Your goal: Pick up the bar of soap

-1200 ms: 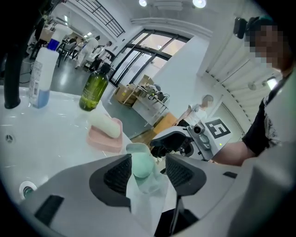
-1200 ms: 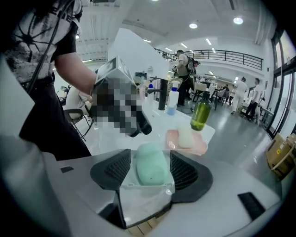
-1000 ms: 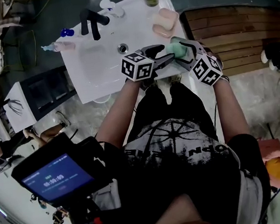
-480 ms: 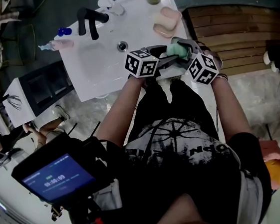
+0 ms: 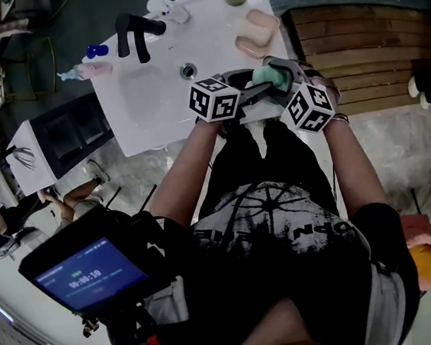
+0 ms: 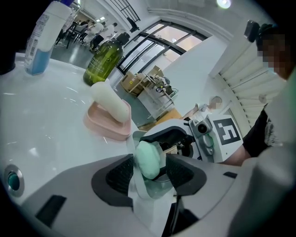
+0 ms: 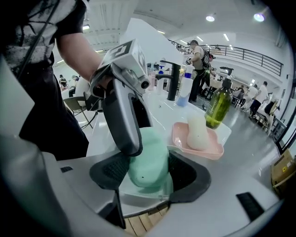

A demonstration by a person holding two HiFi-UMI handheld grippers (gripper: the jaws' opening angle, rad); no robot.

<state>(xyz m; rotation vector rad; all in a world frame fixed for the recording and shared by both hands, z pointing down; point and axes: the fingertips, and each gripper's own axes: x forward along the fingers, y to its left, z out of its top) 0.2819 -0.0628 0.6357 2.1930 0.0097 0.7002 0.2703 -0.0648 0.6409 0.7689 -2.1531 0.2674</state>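
Washbasin [image 5: 146,110]: white, set under the person's arms; the bowl is bare around the drain.
Person [image 5: 284,230]: seen from above in a dark printed shirt, both forearms reaching to the basin's near right corner.
Wooden slats [image 5: 355,43]: brown boards just right of the basin.
Screen [image 5: 92,275]: small lit display at lower left, close to the person's body.
Right gripper [image 7: 149,159]: angled down over the basin's corner; both pads press on the sides of the bar, a firm pinch.
Left gripper [image 6: 150,159]: comes in from the opposite side and straddles the same bar. Its jaws have just been closing. One pad lies against the bar; a thin gap shows at the other, so no clamp is confirmed.
Faucet [image 5: 137,31]: black, at the basin's far edge.
Olive bottle [image 7: 217,109]: pump type, upright at the far right corner.
Blue bottle [image 6: 39,41]: clear with blue liquid, upright near the faucet.
Pink dish [image 7: 182,139]: on the rim just beyond the grippers.
Bar of soap [image 5: 272,74]: pale green, lifted clear of the basin, between both sets of jaws.
White bar [image 7: 198,132]: resting in the pink dish.
Drain [image 5: 188,72]: small metal ring in the bowl.
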